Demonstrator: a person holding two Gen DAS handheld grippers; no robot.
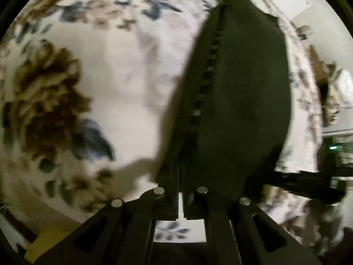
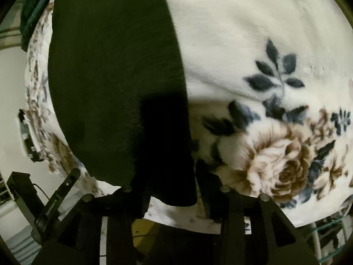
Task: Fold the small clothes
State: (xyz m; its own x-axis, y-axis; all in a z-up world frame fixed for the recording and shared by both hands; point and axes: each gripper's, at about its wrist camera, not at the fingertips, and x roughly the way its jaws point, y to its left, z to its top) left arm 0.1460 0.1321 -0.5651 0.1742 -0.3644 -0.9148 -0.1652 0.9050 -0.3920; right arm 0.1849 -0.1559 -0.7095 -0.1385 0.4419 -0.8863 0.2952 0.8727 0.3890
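Observation:
A dark green, almost black small garment (image 1: 240, 101) hangs stretched above a white floral blanket (image 1: 106, 70). In the left wrist view my left gripper (image 1: 182, 190) is shut on the garment's near edge, with the cloth draped over the right finger and running away toward the top. In the right wrist view the same garment (image 2: 114, 70) fills the left and middle. Its near corner lies between the fingers of my right gripper (image 2: 169, 190), which stand apart; the left finger is hidden under the cloth. The right gripper's body (image 1: 308, 181) shows at the right of the left wrist view.
The floral blanket (image 2: 253, 55) covers the bed on both sides of the garment. A teal cloth (image 2: 35, 2) hangs at the upper left of the right wrist view. A dark stand and cables (image 2: 24, 190) sit off the bed's edge, lower left. A yellow object (image 1: 48, 240) lies below the bed's edge.

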